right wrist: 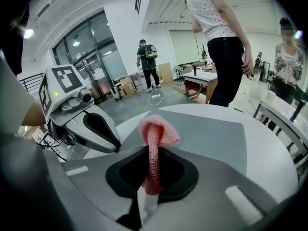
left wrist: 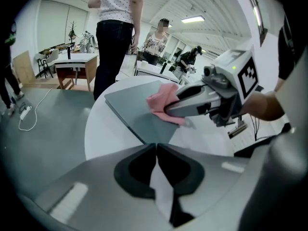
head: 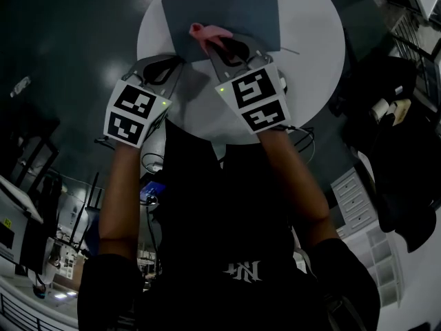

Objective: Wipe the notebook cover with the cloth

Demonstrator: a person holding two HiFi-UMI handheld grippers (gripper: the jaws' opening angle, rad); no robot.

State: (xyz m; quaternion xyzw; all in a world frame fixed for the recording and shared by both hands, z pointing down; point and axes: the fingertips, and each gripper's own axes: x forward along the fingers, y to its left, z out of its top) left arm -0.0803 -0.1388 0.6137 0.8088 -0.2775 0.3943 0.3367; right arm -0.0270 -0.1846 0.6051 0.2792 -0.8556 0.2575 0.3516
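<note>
1. Head view: a grey notebook (head: 234, 9) lies flat on a round white table (head: 324, 54), on the far half of the top.
2. Right gripper (head: 217, 43): clenched on a pink cloth (head: 207, 32). It reaches over the near edge of the notebook, left of that edge's middle.
3. Right gripper view: a knitted strip of the cloth runs upright between the two jaws, and the bunched end bulges out past the jaw tips.
4. Left gripper view: the bunched end of the cloth lies against the notebook cover, under the tip of the right gripper.
5. Left gripper (left wrist: 156, 146): jaws pressed together, tips meeting, nothing between them.
6. Left gripper position: in the head view it is over the near left part of the table, just beside the near left corner of the notebook. Its own view shows the jaw tips pointing at that corner. Contact with the notebook cannot be determined.
7. Relation of the two grippers: side by side, close, not touching.
8. Background: a person (right wrist: 216, 42) in a dotted top and dark trousers stands at the far side of the table.
</note>
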